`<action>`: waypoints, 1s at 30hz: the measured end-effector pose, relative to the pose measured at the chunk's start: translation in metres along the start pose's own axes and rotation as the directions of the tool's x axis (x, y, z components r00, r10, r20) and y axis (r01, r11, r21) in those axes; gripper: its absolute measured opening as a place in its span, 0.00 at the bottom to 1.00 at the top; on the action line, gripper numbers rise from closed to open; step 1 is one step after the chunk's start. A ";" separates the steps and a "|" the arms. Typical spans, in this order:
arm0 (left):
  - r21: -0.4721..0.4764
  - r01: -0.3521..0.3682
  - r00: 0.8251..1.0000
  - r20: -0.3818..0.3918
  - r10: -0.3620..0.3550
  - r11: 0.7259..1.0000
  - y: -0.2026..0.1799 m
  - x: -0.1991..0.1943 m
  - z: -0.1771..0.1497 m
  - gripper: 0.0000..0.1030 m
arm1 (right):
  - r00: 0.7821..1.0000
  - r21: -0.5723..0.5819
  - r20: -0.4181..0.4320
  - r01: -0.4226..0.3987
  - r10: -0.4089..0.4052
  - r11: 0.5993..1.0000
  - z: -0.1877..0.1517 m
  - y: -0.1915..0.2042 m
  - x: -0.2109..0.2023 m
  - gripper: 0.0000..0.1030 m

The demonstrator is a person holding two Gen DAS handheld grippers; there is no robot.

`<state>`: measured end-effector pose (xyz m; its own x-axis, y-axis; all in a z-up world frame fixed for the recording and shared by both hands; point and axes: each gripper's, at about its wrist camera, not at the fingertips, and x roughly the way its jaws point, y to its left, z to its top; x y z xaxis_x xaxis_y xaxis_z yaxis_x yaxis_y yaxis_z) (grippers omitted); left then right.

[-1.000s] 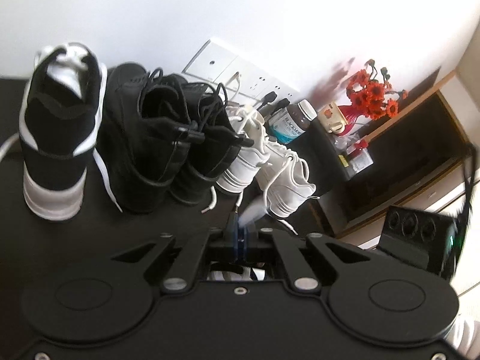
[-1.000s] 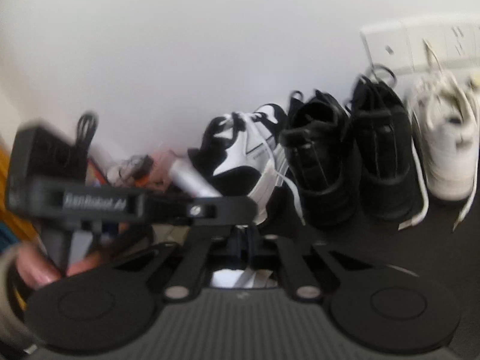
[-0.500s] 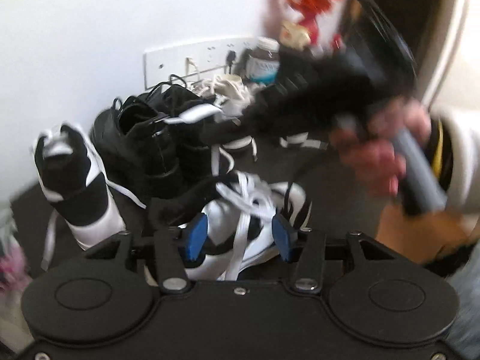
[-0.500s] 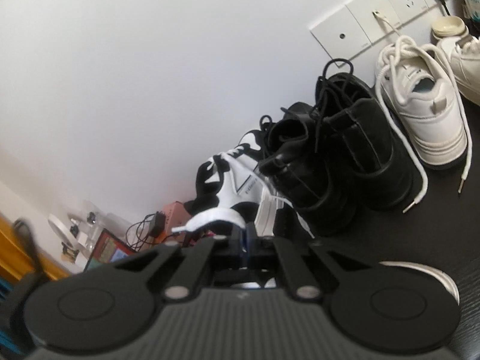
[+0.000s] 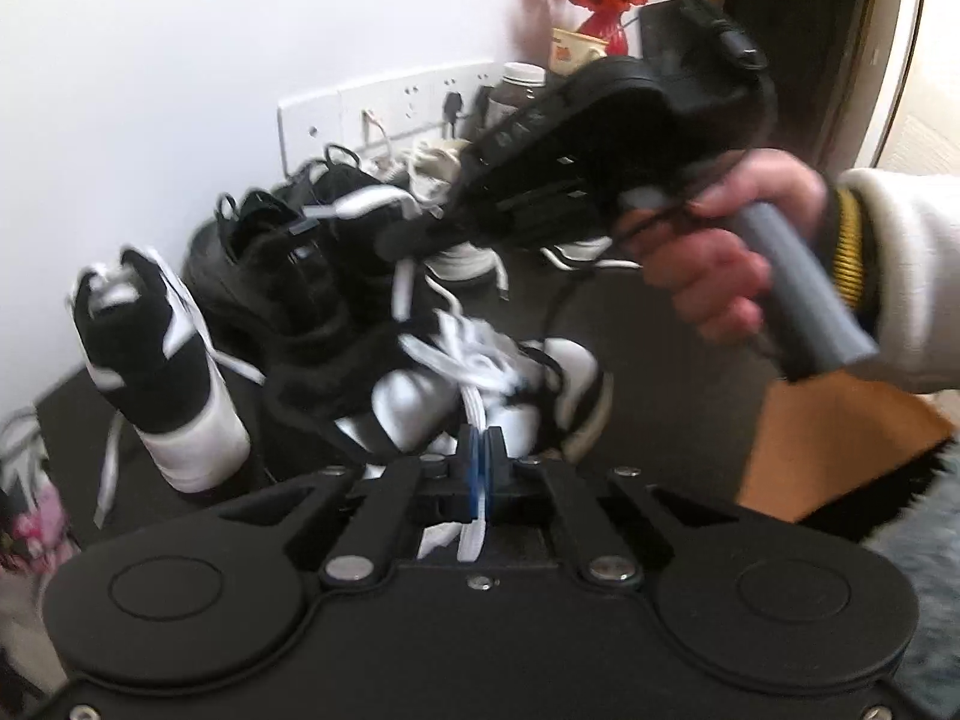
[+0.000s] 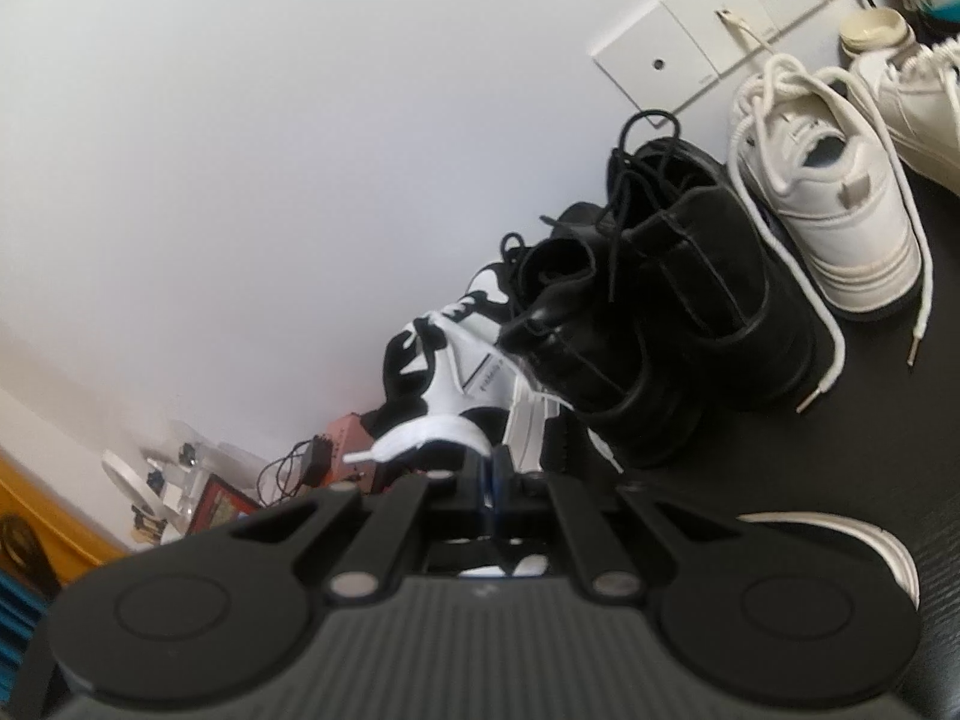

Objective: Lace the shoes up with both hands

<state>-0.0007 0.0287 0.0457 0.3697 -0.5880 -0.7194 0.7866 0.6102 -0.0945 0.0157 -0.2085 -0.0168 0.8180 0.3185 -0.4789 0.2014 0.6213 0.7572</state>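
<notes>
I have the black worktop (image 5: pixel 672 372) under both cameras, and the row of spare shoes along the wall from ten to twelve o'clock in the left wrist view: the upright black-and-white sneaker (image 5: pixel 153 354), the black pair (image 5: pixel 282 258), the white ones behind. The one I am working on is the black-and-white shoe (image 5: pixel 480 384) lying just ahead of my left tool (image 5: pixel 480 456), at twelve o'clock and close. Its long axis seems to run across my view, from about nine to three o'clock, though blur leaves me unsure of heel and toe.

The relation that matters is the lace. My left tool is pressed together on a flat white lace strand (image 5: pixel 474 420) that runs straight up from the pads toward the tangle of lacing at twelve o'clock, so that strand lies along my pointing line. My right tool (image 5: pixel 396 240) comes in from two o'clock, carried by the person's hand (image 5: pixel 726 252), and sits above and beyond the shoe. In its own view the right tool (image 6: pixel 497 468) is also closed, pinching the other lace end (image 6: pixel 420 438), which loops out toward ten o'clock.

I judge both ends are now held, one on each side of the tongue, so the next pull should draw them apart across the shoe, left toward me, right away.
</notes>
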 end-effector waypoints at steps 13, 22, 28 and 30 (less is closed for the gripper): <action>-0.065 -0.065 0.998 0.016 0.067 0.996 0.000 -0.022 -0.008 0.26 | 0.999 0.034 -0.023 -0.034 0.035 0.999 0.004 -0.004 0.008 0.03; -0.114 -0.315 0.943 0.078 0.325 0.942 0.023 0.011 0.025 0.52 | 0.998 0.024 -0.037 -0.054 0.055 0.998 -0.001 0.000 0.003 0.03; -0.108 -0.341 0.940 -0.035 0.339 0.934 0.036 0.041 0.017 0.49 | 0.997 0.060 -0.023 -0.070 0.071 0.996 -0.006 -0.004 -0.001 0.03; -0.103 -0.329 0.944 -0.063 0.324 0.939 0.036 0.045 0.014 0.49 | 0.997 0.075 -0.018 -0.074 0.075 0.994 -0.006 -0.006 -0.002 0.03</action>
<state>0.0513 0.0165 0.0195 0.5725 -0.3238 -0.7533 0.5659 0.8209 0.0771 0.0092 -0.2084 -0.0234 0.8213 0.3769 -0.4283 0.1805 0.5406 0.8217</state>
